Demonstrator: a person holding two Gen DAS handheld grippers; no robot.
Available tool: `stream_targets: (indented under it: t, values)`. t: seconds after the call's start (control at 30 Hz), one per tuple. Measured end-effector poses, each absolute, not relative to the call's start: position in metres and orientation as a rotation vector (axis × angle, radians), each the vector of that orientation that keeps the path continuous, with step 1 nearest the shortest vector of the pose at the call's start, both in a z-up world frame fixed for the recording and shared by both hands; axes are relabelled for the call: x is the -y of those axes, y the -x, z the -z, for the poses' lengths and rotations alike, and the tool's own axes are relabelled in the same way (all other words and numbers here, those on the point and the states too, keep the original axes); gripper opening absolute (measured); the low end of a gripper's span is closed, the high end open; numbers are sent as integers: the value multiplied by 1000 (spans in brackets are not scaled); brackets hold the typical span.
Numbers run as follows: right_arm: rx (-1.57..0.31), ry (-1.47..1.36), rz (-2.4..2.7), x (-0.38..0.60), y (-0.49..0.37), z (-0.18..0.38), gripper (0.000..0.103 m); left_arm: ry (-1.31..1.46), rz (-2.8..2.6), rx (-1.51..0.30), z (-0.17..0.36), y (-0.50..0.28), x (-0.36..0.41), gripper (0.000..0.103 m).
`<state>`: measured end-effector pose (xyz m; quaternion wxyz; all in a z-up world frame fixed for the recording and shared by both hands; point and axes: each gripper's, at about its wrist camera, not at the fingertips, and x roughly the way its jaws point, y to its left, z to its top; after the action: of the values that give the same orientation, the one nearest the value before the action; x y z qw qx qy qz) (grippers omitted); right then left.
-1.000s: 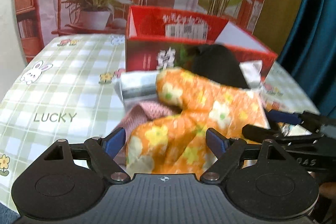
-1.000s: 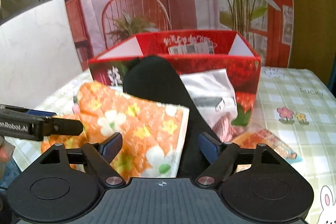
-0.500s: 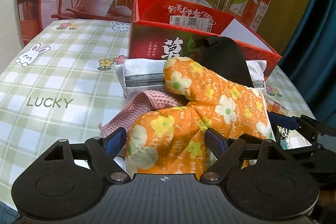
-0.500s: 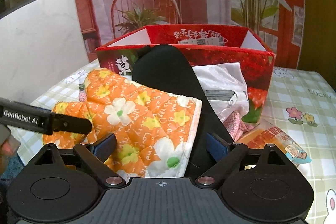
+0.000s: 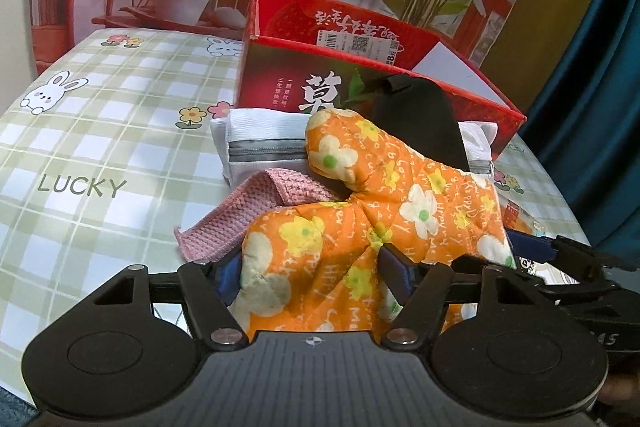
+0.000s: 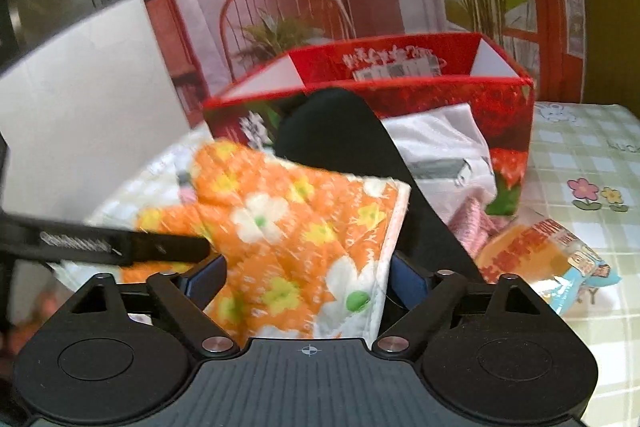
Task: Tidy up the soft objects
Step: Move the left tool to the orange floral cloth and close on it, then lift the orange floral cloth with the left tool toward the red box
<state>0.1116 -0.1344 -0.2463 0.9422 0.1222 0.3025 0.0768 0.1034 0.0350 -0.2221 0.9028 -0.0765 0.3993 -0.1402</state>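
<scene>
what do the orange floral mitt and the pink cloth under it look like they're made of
Orange floral mitt: likely quilted printed cotton, matte; stitch lines and puffy padding show. Pink cloth: looks knitted or woven yarn, matte, with a coarse ribbed texture.

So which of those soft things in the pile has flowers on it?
The orange quilted mitt, lying on top. The knitted cloth is plain pink, the pouch white, the black piece plain.

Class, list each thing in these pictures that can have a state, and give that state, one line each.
Red box: open-topped, upright.
Orange floral mitt: bunched on the pile, between both grippers' fingers.
White pouch: zip closed.
Snack packet: lying flat.
Left gripper: closing around the mitt.
Right gripper: closing around the mitt.
</scene>
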Motion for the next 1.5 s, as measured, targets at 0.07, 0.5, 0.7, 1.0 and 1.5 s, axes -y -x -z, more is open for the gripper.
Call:
stream_targets:
  t: [0.07, 0.5, 0.7, 1.0, 1.5]
  values:
    - [-595, -234, -159, 133, -109, 241, 71, 159, 288, -821, 221, -102, -36, 71]
    - [-576, -234, -130, 143, -103, 240, 11, 204, 296, -740, 205, -91, -43, 44]
    - [-577, -241, -126, 145, -102, 241, 11, 208, 303, -728, 205, -92, -43, 41]
    - [-577, -238, -120, 144, -104, 238, 10, 195, 334, -703, 198, -96, -39, 39]
    - [-573, -241, -119, 143, -105, 235, 10, 184, 340, -714, 199, -97, -40, 39]
